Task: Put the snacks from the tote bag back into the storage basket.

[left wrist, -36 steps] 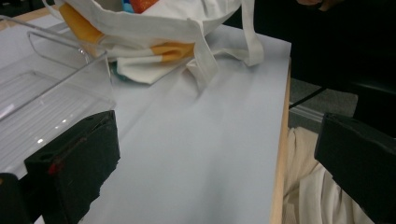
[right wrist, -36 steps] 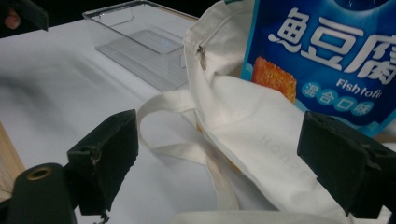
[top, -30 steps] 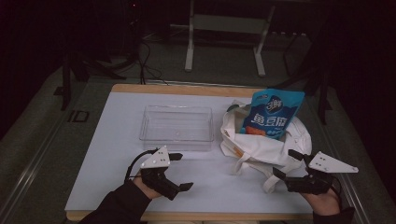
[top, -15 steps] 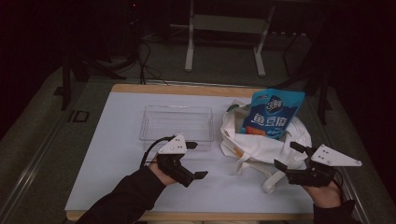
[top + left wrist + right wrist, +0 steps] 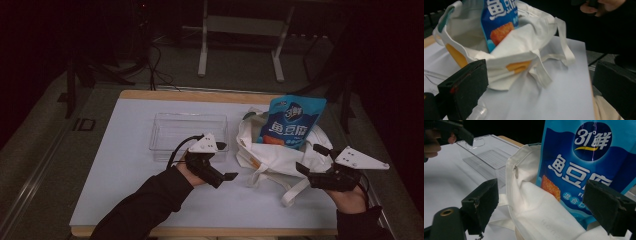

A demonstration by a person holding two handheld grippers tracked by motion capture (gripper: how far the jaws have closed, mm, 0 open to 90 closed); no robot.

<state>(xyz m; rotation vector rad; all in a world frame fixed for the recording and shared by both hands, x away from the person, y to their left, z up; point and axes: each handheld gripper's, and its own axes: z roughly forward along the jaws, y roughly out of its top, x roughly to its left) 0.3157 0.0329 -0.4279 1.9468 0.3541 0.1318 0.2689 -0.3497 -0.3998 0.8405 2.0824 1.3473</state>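
A white cloth tote bag [image 5: 272,157] sits on the right half of the table with a blue snack pouch [image 5: 295,122] standing up out of its mouth. My left gripper [image 5: 226,161] is open just left of the bag, its jaws pointing at it and holding nothing. In the left gripper view the bag [image 5: 524,52] and pouch [image 5: 499,20] lie beyond the spread gripper [image 5: 539,85]. My right gripper [image 5: 310,159] is open at the bag's right side. Its own view has the gripper [image 5: 546,205] framing the pouch [image 5: 584,165] and the bag's cloth [image 5: 534,202].
A clear plastic tray [image 5: 187,132] lies empty left of the bag, just behind my left gripper; the right gripper view catches it too [image 5: 489,157]. The white table top [image 5: 125,190] has a wooden edge. A loose bag strap [image 5: 292,192] trails toward the front.
My left gripper has moved right and forward, from the front left of the table to the bag's left side. The right gripper has shifted only slightly.
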